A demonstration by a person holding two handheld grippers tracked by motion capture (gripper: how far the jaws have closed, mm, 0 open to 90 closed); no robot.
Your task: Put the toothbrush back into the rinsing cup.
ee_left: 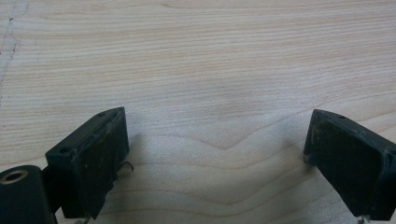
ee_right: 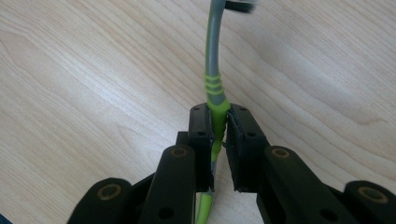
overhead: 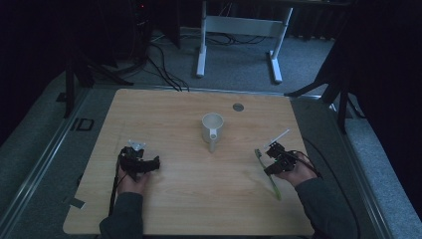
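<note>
Wooden table [overhead: 199, 199], bare but for a white mug [overhead: 212, 128] near its middle. Left gripper [ee_left: 215, 149] rested low at the near left, jaws spread wide over bare wood. Right gripper [ee_right: 219, 135], near right, clamped tight on a green-and-grey toothbrush [ee_right: 213, 84], handle trailing back toward the sleeve.

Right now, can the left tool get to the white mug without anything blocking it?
Probably yes. The left tool is open and holds nothing, and the bare table lies between it and the white mug; the green toothbrush is off in the right tool.
</note>
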